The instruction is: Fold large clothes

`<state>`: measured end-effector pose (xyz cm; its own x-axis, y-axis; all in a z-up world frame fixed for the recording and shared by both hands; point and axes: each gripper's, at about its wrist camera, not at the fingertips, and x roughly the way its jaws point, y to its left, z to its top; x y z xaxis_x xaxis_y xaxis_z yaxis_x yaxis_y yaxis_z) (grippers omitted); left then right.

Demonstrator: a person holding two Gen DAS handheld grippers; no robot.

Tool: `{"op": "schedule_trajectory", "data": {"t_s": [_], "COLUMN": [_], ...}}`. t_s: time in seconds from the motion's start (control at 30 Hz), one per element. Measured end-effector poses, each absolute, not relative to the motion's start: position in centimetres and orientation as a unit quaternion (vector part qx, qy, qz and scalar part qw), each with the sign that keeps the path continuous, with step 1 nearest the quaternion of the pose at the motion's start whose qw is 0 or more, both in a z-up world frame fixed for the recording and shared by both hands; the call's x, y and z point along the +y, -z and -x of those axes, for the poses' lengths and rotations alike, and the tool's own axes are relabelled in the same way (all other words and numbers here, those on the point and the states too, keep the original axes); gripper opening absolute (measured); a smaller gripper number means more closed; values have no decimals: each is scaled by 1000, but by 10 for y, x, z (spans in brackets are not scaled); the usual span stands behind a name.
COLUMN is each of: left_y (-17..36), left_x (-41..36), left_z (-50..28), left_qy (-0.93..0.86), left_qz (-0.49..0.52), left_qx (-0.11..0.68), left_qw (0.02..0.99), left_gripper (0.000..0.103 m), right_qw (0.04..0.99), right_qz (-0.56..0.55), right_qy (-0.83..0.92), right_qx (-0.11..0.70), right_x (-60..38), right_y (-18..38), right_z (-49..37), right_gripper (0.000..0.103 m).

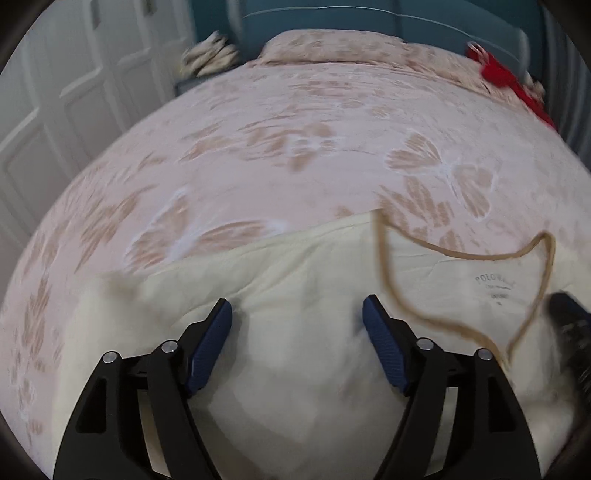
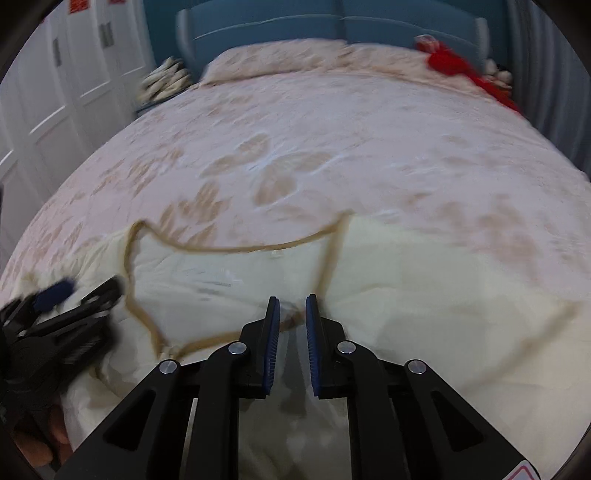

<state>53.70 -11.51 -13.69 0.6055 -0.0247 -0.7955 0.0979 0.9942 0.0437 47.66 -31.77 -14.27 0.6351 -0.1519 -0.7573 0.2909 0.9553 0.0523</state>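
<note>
A large cream garment (image 1: pixel 295 280) with a tan-trimmed neckline (image 1: pixel 461 254) lies spread on the bed, with a printed label (image 1: pixel 495 284) inside the neck. My left gripper (image 1: pixel 297 314) hovers over the cloth left of the neckline, open, with nothing pinched between its blue pads. In the right wrist view the garment (image 2: pixel 406 277) and its neckline (image 2: pixel 240 249) lie ahead. My right gripper (image 2: pixel 291 314) is nearly closed on a fold of cream cloth at the tan trim. The left gripper (image 2: pixel 70 295) shows blurred at the left there.
A pink floral bedcover (image 1: pixel 295 129) stretches ahead to a matching pillow (image 1: pixel 332 48) and a teal headboard (image 1: pixel 369 18). A red item (image 1: pixel 509 77) lies at the far right corner. White wardrobe doors (image 1: pixel 55 92) stand to the left. A striped pile (image 1: pixel 210 55) sits beside the bed.
</note>
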Motion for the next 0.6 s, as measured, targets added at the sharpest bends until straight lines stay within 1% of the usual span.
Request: {"op": "schedule_trajectory", "data": {"t_s": [0.07, 0.13, 0.2, 0.27, 0.3, 0.37, 0.47, 0.6], "left_y": [116, 96, 80, 67, 63, 59, 63, 75], "left_x": [-89, -66, -42, -8, 10, 37, 88, 132], "left_z": [-518, -492, -463, -423, -402, -369, -309, -247], "left_qy": [43, 44, 49, 54, 57, 60, 51, 47], "left_qz": [-29, -44, -49, -40, -32, -12, 20, 65], "left_qx": [439, 432, 434, 452, 463, 481, 511, 534], "left_qw": [897, 900, 898, 889, 884, 875, 858, 842], "left_gripper": [72, 76, 76, 80, 81, 84, 85, 85], "right_qw": [906, 904, 902, 899, 897, 894, 880, 850], "right_qz": [-115, -125, -126, -124, -123, -123, -132, -165], "right_qy": [164, 176, 175, 171, 164, 154, 143, 160], "right_qx": [372, 370, 374, 384, 391, 403, 434, 474], "right_x": [-339, -355, -366, -371, -371, -369, -362, -358], "right_y": [109, 85, 65, 53, 48, 44, 50, 81], "right_z": [-437, -399, -352, -306, -269, -226, -150, -58], "right_gripper": [18, 20, 31, 49, 53, 66, 72, 73]}}
